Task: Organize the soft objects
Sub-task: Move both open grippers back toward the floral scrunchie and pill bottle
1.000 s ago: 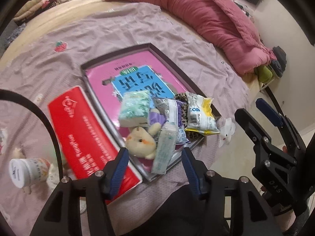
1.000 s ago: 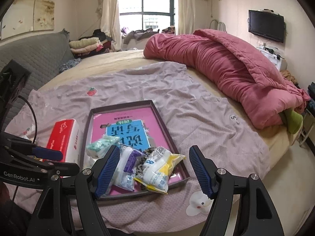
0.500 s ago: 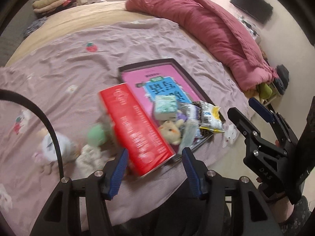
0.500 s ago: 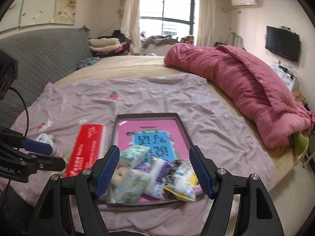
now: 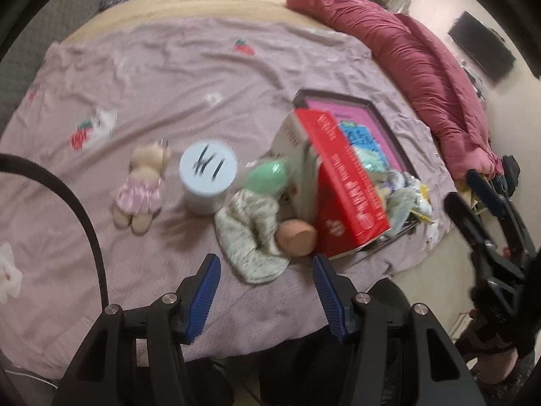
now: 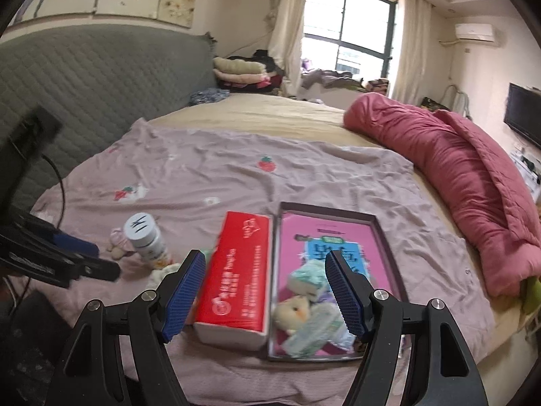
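A small plush doll in a pink dress [image 5: 140, 187] lay left of centre on the mauve sheet [image 5: 175, 77] of the bed, just beside a white jar [image 5: 208, 177]. Right of the jar sat a green ball [image 5: 268, 176] and a speckled cloth [image 5: 248, 233]. A red tissue box [image 6: 238, 277] stood against the dark tray [image 6: 389, 247], which held a cream plush toy [image 6: 292, 311] and soft packets [image 6: 309, 279]. The left hand-held gripper [image 5: 265, 291] and the right hand-held gripper [image 6: 265, 292] both gaped apart, holding nothing.
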A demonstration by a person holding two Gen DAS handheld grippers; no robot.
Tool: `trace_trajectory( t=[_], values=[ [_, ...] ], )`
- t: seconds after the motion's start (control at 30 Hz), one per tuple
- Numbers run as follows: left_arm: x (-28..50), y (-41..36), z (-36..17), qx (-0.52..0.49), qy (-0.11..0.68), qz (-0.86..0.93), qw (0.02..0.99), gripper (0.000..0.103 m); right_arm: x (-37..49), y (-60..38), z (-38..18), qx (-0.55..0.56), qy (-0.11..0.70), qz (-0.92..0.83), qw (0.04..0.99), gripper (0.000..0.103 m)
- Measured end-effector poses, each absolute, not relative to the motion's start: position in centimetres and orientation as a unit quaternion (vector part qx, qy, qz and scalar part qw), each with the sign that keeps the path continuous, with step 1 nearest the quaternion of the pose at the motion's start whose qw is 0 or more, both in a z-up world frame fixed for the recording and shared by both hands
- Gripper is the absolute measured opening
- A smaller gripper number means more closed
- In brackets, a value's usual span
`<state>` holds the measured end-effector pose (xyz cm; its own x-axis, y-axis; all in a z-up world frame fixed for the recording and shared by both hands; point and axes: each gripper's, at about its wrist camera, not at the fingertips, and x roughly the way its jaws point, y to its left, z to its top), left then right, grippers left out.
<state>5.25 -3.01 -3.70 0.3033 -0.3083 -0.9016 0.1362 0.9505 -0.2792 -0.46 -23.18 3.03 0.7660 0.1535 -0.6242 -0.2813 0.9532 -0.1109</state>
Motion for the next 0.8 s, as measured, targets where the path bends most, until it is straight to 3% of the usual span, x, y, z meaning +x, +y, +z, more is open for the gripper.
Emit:
trace_trajectory(
  t=[0.57,0.7,0.8],
  values=[
    [8.2,-2.1,-13.3,-0.165,0.593,-0.096,0.782,0.055,-1.1,-20.2,1.9,-0.146,0.336,0.142,0.92,0.075],
    [8.8,-2.4,-14.8,-0.174,0.605,-0.099,0.771,0.049,-1.3,-18.5,0.7,-0.191,0.339,0.17,0.905,0.075],
    [9.1,-2.7,-15.6,-0.17,0.612,-0.088,0.767,0.038,-1.7,-16.6,-0.8,-0.25,0.342,0.199,0.884,0.075]
  ],
)
